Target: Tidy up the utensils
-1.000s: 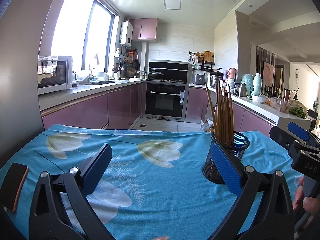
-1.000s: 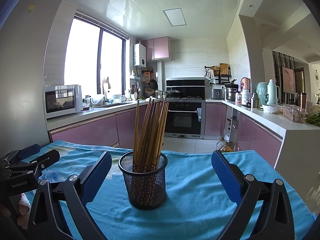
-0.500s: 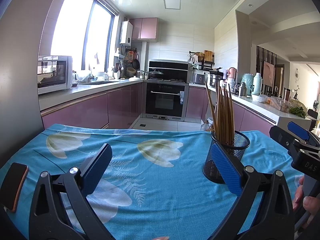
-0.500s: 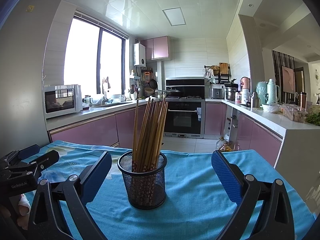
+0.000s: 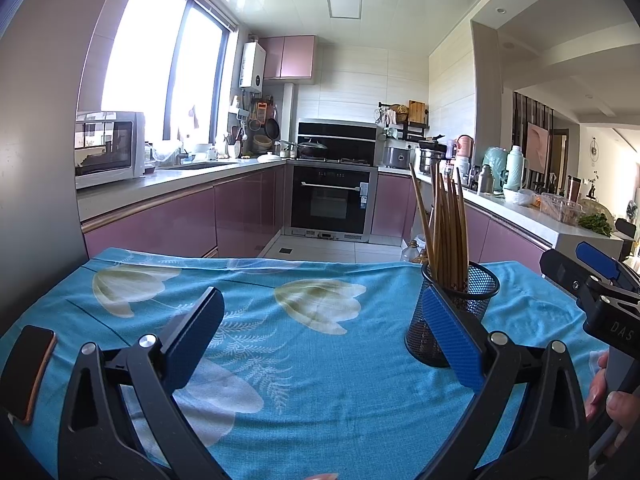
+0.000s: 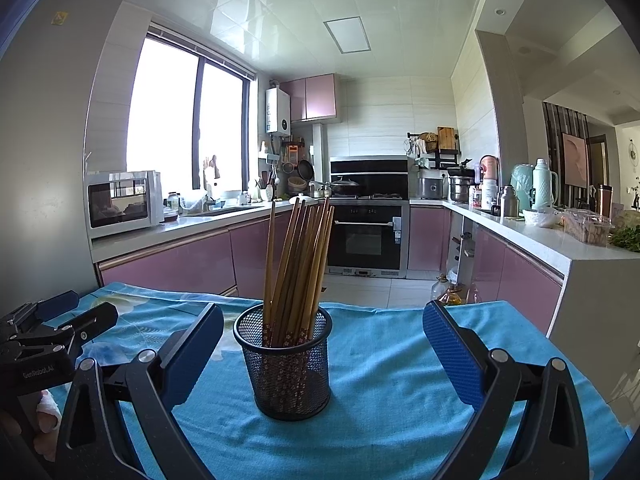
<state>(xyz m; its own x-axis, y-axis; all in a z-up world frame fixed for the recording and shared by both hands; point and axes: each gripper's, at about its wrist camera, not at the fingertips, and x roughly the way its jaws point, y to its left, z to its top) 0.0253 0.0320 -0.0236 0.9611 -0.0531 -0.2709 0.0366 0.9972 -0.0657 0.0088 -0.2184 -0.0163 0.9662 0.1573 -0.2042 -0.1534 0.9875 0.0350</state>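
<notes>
Chopsticks (image 6: 297,268) stood bundled in the mesh holder (image 6: 285,364) on the table (image 6: 392,400), nothing having shifted over the last second, while my left fingers (image 5: 320,344) and right fingers (image 6: 322,354) stayed spread, empty.

Bright daylight pours in through the big window (image 6: 188,120) on the left, so strong the glass looks plain white. A flat ceiling panel (image 6: 347,35) shines on the glossy ceiling. Both pictures are sharp in the middle. The edges bend round (like looking through a fishbowl) and the corners go dark. Soft shadows lie on the blue cloth (image 5: 320,360).
</notes>
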